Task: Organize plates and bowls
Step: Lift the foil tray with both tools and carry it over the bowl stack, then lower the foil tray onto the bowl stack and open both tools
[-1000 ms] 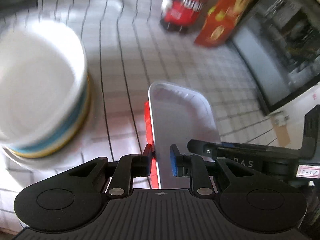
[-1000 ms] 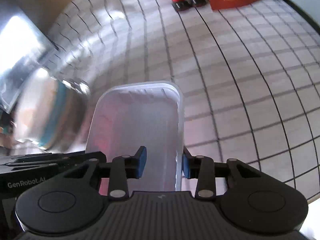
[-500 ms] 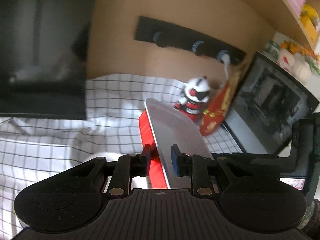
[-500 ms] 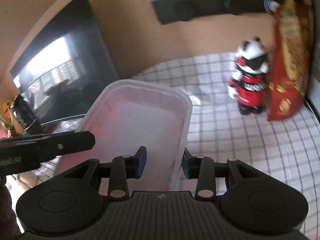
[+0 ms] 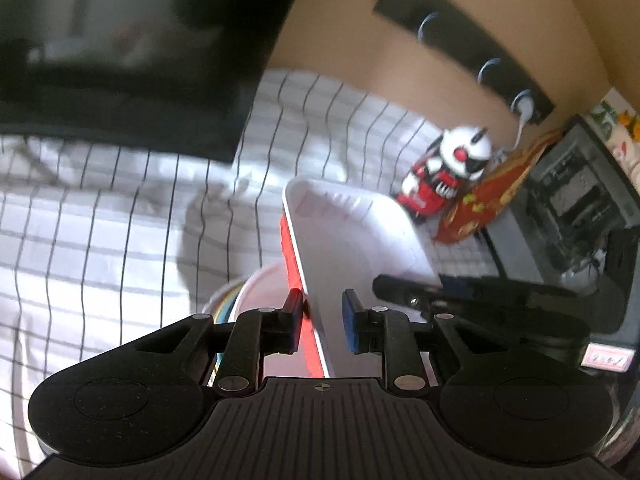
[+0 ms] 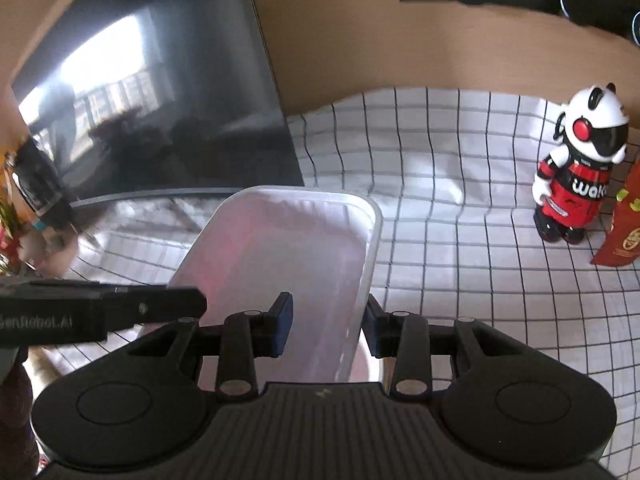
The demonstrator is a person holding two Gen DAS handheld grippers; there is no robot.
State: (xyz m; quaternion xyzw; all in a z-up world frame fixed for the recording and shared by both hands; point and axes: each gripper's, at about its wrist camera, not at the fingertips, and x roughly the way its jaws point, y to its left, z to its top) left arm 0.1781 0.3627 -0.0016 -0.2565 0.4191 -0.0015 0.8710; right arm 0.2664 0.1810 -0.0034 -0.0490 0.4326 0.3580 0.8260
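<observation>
Both grippers have swung up with the tray: a second ago the views looked down on the checked cloth with the stack of bowls large at the left, and now the wall, the dark screen and the toy robot fill the background, so the tray has been lifted clear of the table. It is white inside with a red underside and is carried between the two grippers. The left gripper pinches the tray's left rim, its outer pad against the red side. The right gripper is pressed on the right wall, one pad inside the tray and one outside. Bowls now show only as a pale rim with coloured stripes low in the left view, under the tray's near end; whether the tray clears them or brushes them is hard to judge through the blur. Judging by this, the tray is mid-carry, and placing it is the step in hand; the bowls look untouched for now.
</observation>
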